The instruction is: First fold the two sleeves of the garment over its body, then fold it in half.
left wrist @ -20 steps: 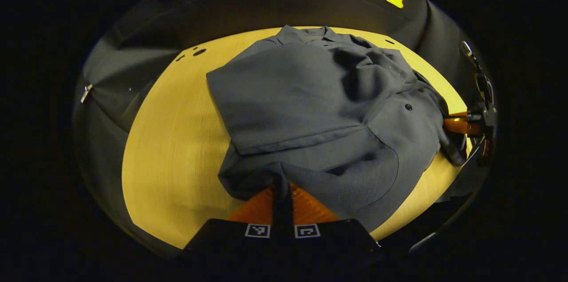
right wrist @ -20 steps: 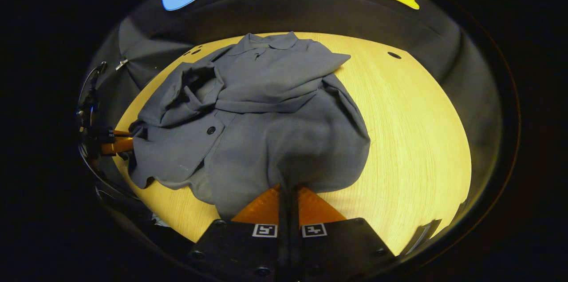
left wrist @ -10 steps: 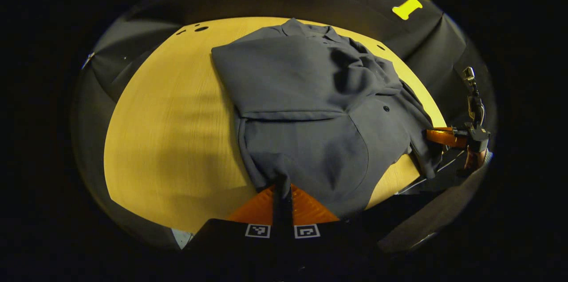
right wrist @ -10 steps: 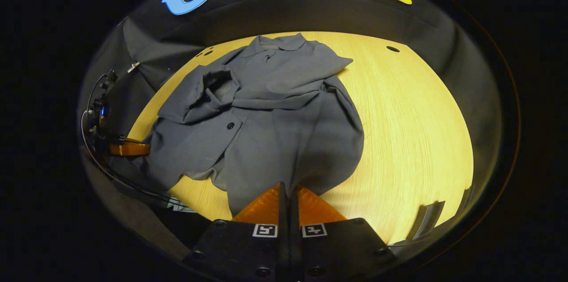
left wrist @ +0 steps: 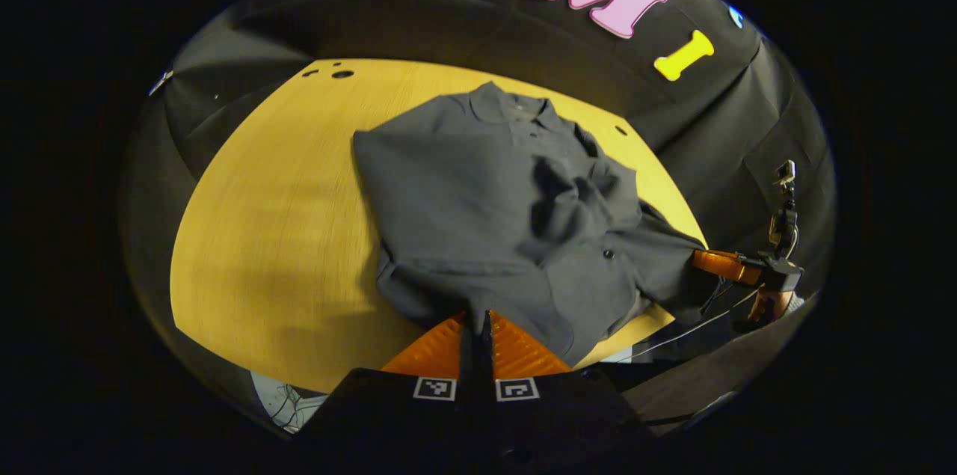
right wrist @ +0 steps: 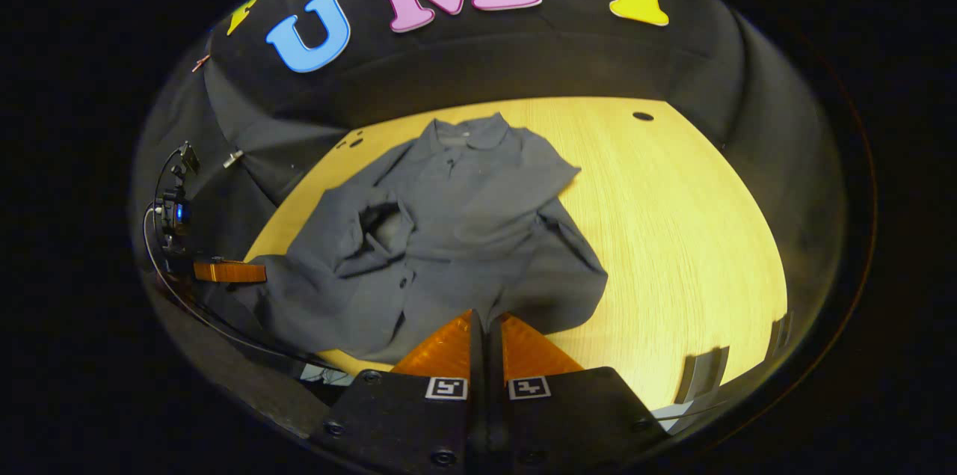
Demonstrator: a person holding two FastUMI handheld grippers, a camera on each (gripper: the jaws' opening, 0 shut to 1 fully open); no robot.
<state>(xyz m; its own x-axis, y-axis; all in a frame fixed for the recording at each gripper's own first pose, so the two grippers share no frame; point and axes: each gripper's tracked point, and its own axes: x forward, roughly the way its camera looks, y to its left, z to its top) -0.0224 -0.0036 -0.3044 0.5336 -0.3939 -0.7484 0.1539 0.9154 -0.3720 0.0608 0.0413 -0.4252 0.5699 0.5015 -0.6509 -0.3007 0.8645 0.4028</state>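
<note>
Shirt (left wrist: 493, 221), dark grey, collared, buttoned: spread over the middle of the yellow wooden table (left wrist: 269, 206), collar (right wrist: 463, 135) toward the far edge, hem drawn to the near edge. Both sleeves lying folded across the body; one flat, the other bunched in creases near the button line. Lower body rumpled, not yet doubled over.

Left gripper (left wrist: 476, 325): orange fingers pressed together on the hem at the near edge, cloth pinched between them. Seen also from the right gripper view at the table's near left corner (right wrist: 228, 271), at the hem corner there.

Right gripper (right wrist: 486, 325): fingers likewise closed, clamped on the hem at the near edge. Visible from the left gripper view at the near right corner (left wrist: 721, 265), hem stretched toward it.
</note>
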